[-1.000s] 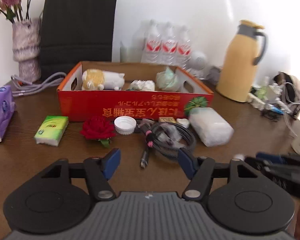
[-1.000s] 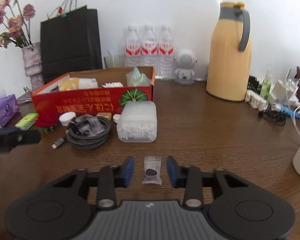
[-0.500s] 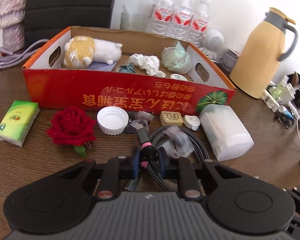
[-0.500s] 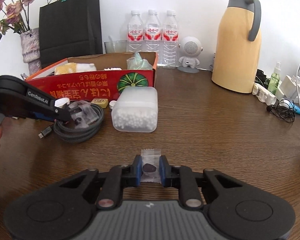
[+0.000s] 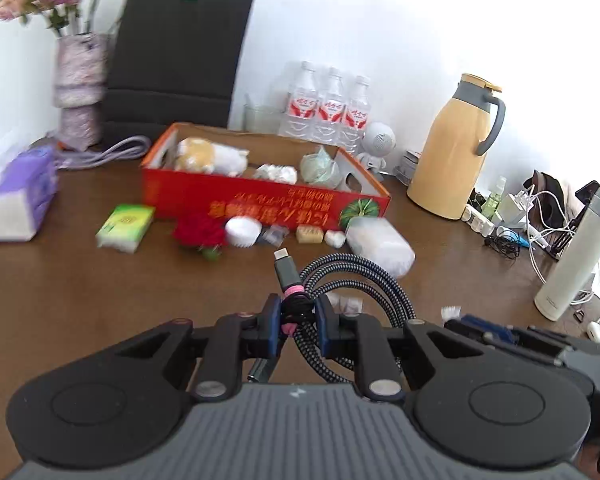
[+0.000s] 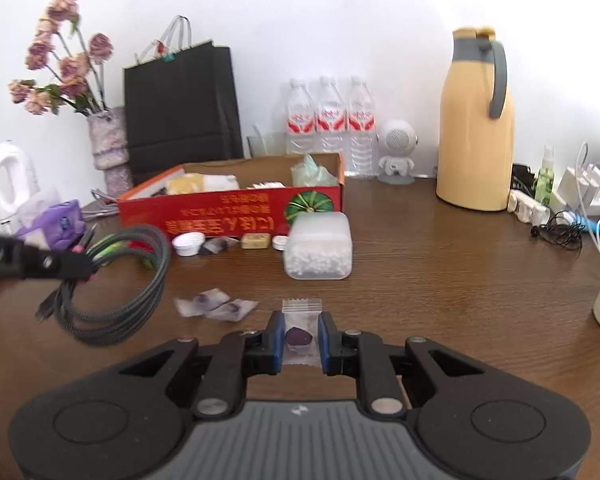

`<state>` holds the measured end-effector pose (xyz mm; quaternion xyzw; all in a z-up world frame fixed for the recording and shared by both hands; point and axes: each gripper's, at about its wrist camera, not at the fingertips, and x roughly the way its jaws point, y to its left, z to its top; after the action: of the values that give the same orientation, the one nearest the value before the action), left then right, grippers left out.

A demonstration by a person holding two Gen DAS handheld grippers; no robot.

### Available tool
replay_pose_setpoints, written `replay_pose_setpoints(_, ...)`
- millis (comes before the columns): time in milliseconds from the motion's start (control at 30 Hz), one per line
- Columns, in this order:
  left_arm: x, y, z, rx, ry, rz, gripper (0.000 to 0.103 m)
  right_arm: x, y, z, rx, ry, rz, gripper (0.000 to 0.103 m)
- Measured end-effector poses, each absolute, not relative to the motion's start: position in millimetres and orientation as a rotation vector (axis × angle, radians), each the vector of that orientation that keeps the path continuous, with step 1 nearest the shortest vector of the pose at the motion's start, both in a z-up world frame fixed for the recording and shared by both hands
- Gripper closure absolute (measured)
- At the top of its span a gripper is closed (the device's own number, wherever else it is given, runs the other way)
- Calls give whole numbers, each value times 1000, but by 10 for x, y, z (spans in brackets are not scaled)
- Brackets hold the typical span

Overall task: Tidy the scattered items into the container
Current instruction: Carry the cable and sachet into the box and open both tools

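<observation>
My left gripper (image 5: 297,322) is shut on the pink-tied neck of a coiled braided cable (image 5: 356,280), which hangs clear of the table in the right wrist view (image 6: 140,280). My right gripper (image 6: 300,336) is shut on a small clear candy packet (image 6: 302,306) just above the wood. The red cardboard box (image 5: 260,204) holds a plush toy and crumpled bits. In front of it lie a green tissue pack (image 5: 126,226), a red rose (image 5: 200,234), a white cap (image 5: 242,231), a small tin (image 5: 309,234) and a clear box of white beads (image 5: 380,244).
Two loose wrappers (image 6: 216,305) lie between the grippers. A yellow jug (image 6: 476,128), three water bottles (image 6: 328,120), a black bag (image 6: 180,108) and a vase (image 6: 108,140) line the back wall. A white tumbler (image 5: 576,252) and tangled chargers (image 5: 516,216) crowd the right; a purple tissue pack (image 5: 16,192) sits far left.
My left gripper closed on the cable's tie and drew the coil up and back off the table. My right gripper closed on the candy packet and shifted a little.
</observation>
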<state>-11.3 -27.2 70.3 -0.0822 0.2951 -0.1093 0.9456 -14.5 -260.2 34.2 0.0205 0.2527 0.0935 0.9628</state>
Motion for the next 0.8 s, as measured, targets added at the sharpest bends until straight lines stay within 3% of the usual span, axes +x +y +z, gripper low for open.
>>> replay_pose_setpoints(200,-248,-66,765,-213,596,-196,84,-361,-2532,532,40,476,233,87)
replay_pose_setpoints(367,254,147,1135,-232,510,-254,84,-62,-2576,865,41,405,264,87)
replay_pose_setpoints(600,1866,183,1542,-220,557,-251,84,1213,-2543,1527,57,398,310,87)
replay_pose_setpoints(800,2959,-228,955,-93,731,-135,84,2653,-2107,1219,-70,684,268,87)
